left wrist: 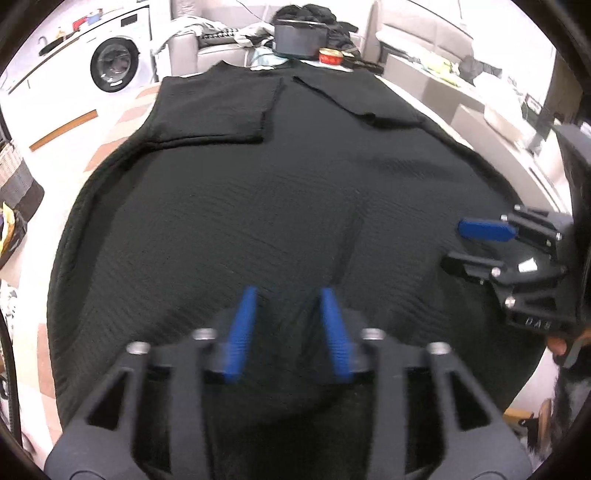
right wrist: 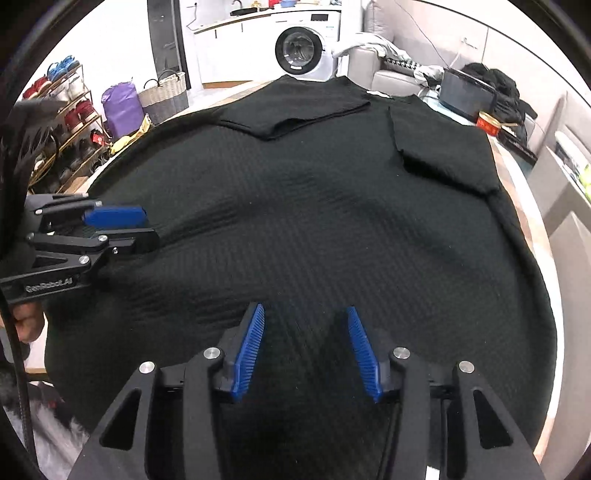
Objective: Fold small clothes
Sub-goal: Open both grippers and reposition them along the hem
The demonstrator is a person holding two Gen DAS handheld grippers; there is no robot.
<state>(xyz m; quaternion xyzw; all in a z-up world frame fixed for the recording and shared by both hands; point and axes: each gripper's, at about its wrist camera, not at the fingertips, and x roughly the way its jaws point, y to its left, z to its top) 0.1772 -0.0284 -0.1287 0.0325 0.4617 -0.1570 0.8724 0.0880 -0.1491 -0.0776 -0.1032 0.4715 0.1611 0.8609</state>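
A black ribbed shirt (left wrist: 277,184) (right wrist: 314,203) lies flat across the table, hem towards me. Both sleeves are folded in over its body: one sleeve (left wrist: 214,107) on the left and the other sleeve (left wrist: 362,96) on the right. My left gripper (left wrist: 288,295) (right wrist: 149,227) hovers over the near left part of the hem, its blue pads apart and nothing pinched between them. My right gripper (right wrist: 304,310) (left wrist: 456,245) stands open over the near right part of the hem, the cloth lying under it.
At the table's far end stand a dark box (left wrist: 301,35) and a red tin (left wrist: 330,57). A washing machine (left wrist: 114,68), a shoe rack (right wrist: 66,122), a woven basket (right wrist: 164,94) and a sofa stand around. The table rim (right wrist: 532,221) shows at the right.
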